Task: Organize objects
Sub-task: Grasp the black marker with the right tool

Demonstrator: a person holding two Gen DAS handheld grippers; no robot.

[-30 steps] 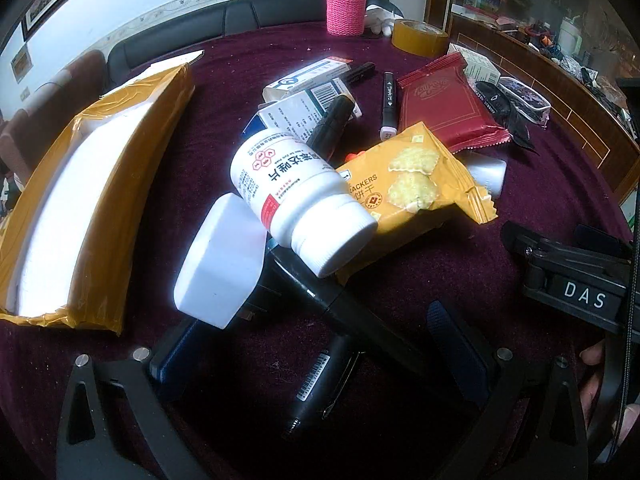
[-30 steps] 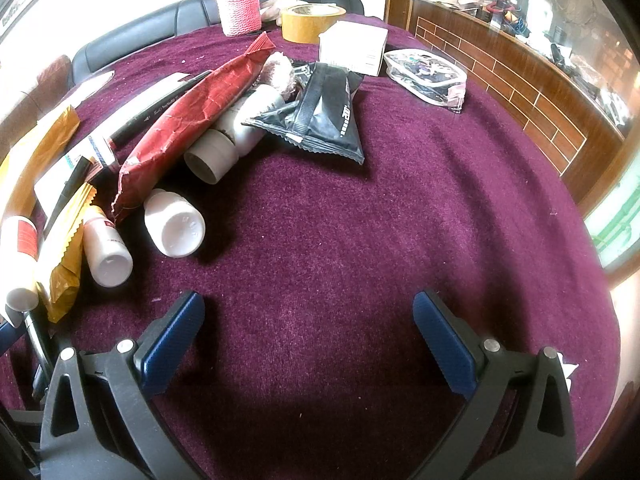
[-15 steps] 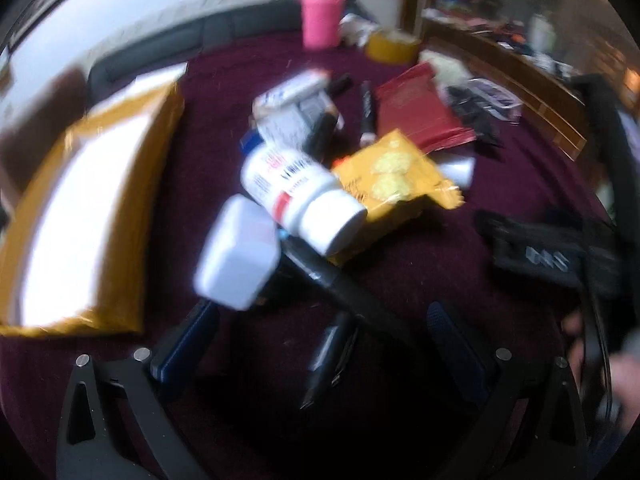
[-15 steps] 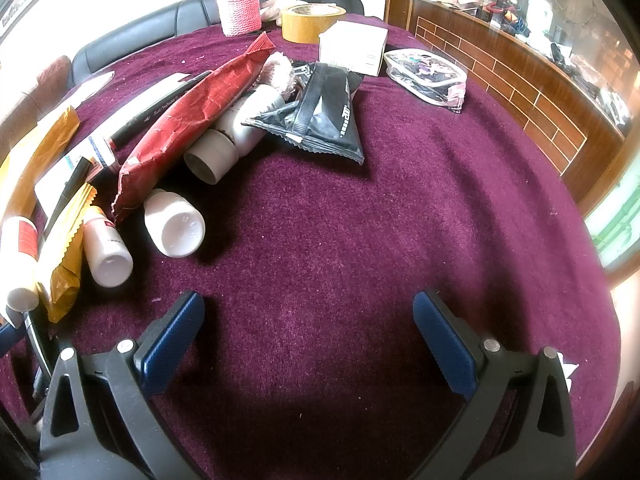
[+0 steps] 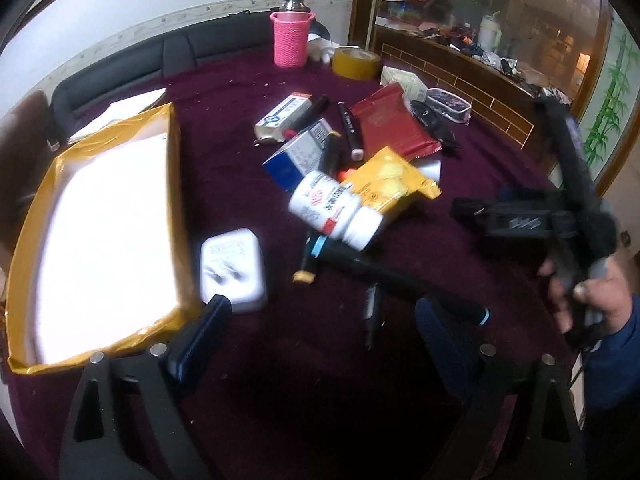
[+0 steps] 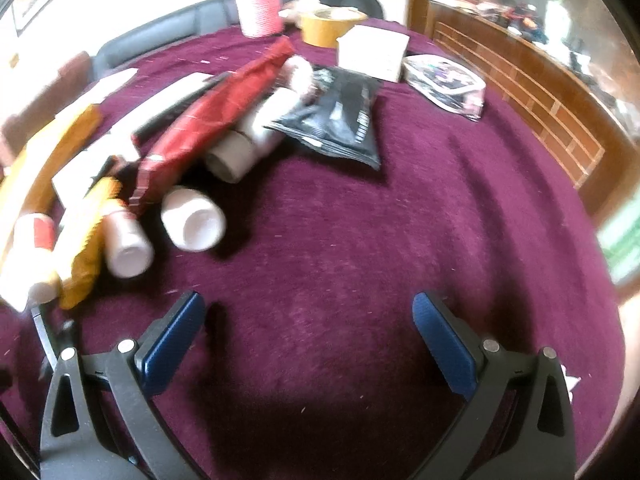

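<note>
My left gripper (image 5: pixel 320 336) hangs above the maroon cloth, its jaws wide but closing with nothing between them. Just beyond its left fingertip a white plug adapter (image 5: pixel 234 270) lies flat, beside an open yellow-taped box (image 5: pixel 174 184) with a white inside. Ahead is a pile: a white pill bottle (image 5: pixel 336 210) leaning on a yellow cracker packet (image 5: pixel 392 184), a long black rod (image 5: pixel 400 280) with blue rings, a black pen (image 5: pixel 372 314), small cartons and a red packet (image 5: pixel 394 126). My right gripper (image 6: pixel 308 340) stands open over bare cloth, to the right of two white bottles (image 6: pixel 194 220).
A pink knitted bottle sleeve (image 5: pixel 291 38) and a tape roll (image 5: pixel 356 62) stand at the back. A black packet (image 6: pixel 344 114), a white box (image 6: pixel 374 52) and a clear pouch (image 6: pixel 444 84) lie behind the right gripper. A hand (image 5: pixel 596 292) holds the right gripper's body. A wooden ledge runs along the right.
The left view has drawn back and upward from the pile, and its jaws have narrowed a little. The adapter, tilted on the pile before, now lies flat by the box. The right gripper has barely shifted.
</note>
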